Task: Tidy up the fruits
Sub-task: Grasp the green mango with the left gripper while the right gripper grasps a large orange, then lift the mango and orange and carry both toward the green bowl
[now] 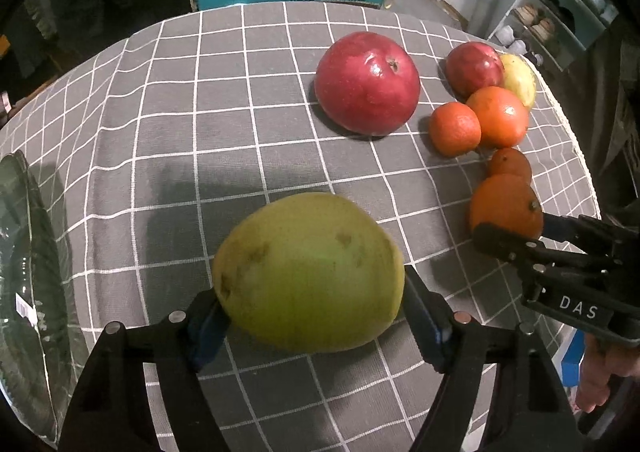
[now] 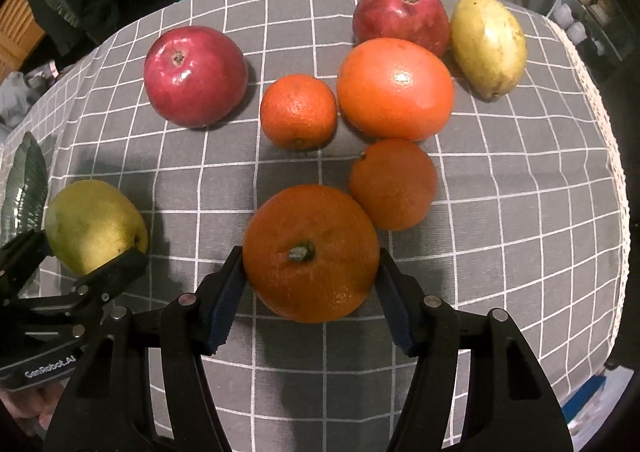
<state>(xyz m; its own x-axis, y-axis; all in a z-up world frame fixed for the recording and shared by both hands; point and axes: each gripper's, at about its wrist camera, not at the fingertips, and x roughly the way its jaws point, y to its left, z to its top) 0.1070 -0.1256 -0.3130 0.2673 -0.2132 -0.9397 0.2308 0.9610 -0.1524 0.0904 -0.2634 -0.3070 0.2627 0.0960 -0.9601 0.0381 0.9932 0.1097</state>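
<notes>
You had barely begun: left gripper point(image 1: 316, 316) clamped the pear point(image 1: 310, 272), right gripper point(image 2: 310, 300) clamped an orange point(image 2: 311, 252); six fruits lay unsorted.

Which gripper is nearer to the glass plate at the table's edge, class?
Left. The left gripper, closed on the green pear, sits just beside the glass plate. The right gripper, clamped on an orange, is farther off, beyond the pear.

Two fisheye wrist views look steeply down, close over the checked tabletop point(image 1: 160, 140), facing its far edge; both share the fruit cluster.
</notes>
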